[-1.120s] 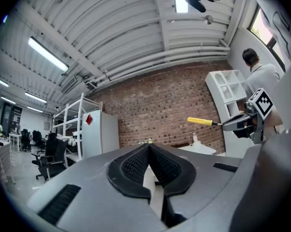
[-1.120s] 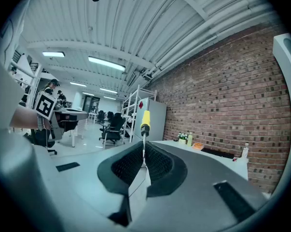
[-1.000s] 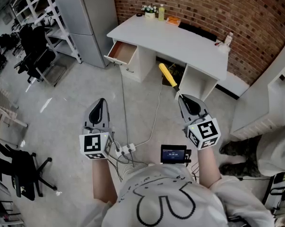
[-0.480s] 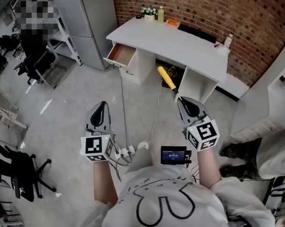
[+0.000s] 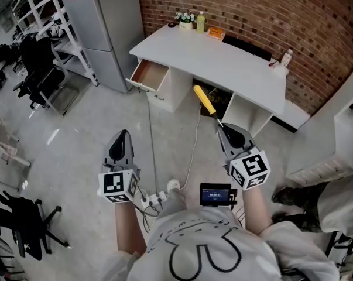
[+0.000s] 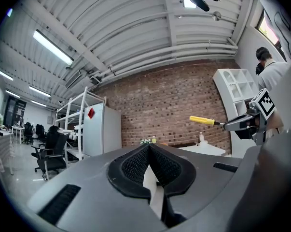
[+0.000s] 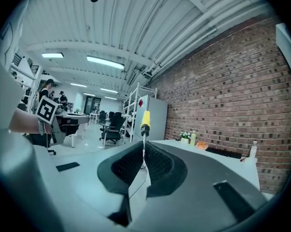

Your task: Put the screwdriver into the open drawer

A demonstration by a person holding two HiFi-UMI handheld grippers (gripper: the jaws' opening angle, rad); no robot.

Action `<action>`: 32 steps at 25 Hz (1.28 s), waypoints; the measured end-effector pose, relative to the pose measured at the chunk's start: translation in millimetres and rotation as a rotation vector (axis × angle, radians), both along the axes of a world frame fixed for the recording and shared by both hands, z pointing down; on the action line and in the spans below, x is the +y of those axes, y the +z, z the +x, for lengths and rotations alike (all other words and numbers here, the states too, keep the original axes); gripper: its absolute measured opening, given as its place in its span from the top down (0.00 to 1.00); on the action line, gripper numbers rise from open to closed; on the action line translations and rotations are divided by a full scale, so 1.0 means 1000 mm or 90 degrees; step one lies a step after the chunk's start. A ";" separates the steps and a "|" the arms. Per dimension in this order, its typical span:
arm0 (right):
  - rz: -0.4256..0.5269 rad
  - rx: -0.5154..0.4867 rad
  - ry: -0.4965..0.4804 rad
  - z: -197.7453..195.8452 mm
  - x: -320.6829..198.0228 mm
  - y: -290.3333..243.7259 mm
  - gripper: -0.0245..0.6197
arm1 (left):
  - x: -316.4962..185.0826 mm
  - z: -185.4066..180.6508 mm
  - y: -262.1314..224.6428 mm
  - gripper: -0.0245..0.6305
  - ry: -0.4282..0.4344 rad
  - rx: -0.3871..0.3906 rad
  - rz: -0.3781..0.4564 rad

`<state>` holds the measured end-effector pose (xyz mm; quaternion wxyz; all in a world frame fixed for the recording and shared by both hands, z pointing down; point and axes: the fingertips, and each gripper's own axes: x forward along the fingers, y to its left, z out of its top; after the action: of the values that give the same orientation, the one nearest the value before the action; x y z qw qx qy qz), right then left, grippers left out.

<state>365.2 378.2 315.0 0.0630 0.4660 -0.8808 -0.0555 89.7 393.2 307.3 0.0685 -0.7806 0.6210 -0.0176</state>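
— What does your right side have?
— My right gripper is clamped on the shaft of the screwdriver, and the yellow handle sticks out past the tips.
— And the left?
— My left gripper has its jaws pressed together with nothing between them.
— The drawer?
— The open drawer of the white desk lies ahead and left of the handle, well apart.
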 end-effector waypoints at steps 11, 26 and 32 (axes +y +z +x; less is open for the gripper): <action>0.002 0.016 0.005 -0.025 -0.131 -0.010 0.93 | -0.136 -0.023 -0.007 0.95 0.011 0.003 0.001; -0.013 0.016 -0.007 -0.088 -0.281 -0.002 0.93 | -0.288 -0.077 0.001 0.95 0.016 0.002 -0.012; -0.027 0.018 -0.020 -0.107 -0.307 0.008 0.93 | -0.305 -0.108 0.013 0.95 -0.015 0.015 -0.027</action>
<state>258.7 70.9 322.6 0.0846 0.4496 -0.8881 -0.0445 -17.9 88.5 319.9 0.0441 -0.7747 0.6304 -0.0224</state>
